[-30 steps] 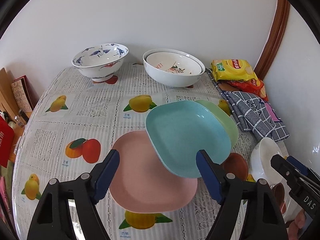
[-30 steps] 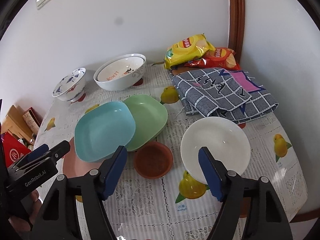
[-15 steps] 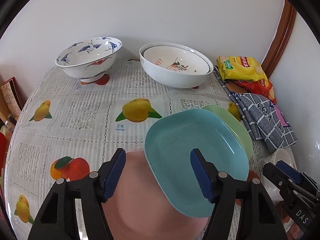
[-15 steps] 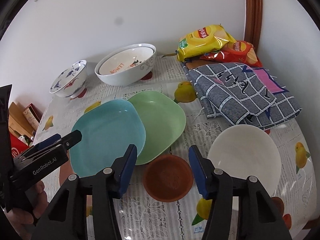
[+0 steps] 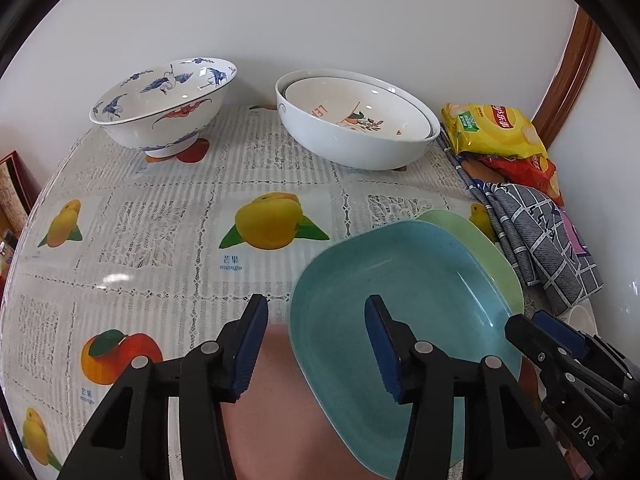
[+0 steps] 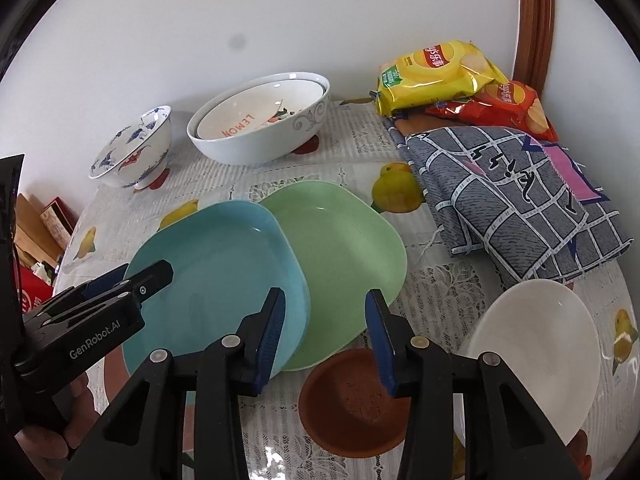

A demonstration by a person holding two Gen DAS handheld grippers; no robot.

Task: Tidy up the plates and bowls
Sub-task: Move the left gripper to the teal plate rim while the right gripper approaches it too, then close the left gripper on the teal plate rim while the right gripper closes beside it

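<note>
Both tools are narrowing with nothing pinched: the left tool (image 5: 316,340) straddles the near rim of the light, stiff, slick-looking turquoise square plastic plate (image 5: 404,304), lapped over a pink plate (image 5: 276,408); the right tool (image 6: 325,330) straddles the green square plate (image 6: 344,256). Thin rims look the best hold. Beyond, heavier, breakable ceramic bowls (image 5: 352,128) stand on the worktop (image 5: 168,216).

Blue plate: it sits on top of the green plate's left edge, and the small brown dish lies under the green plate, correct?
Not quite. The blue plate does overlap the green plate, but the brown dish lies on the tablecloth in front of the green plate, not under it, as the right wrist view shows.
</note>
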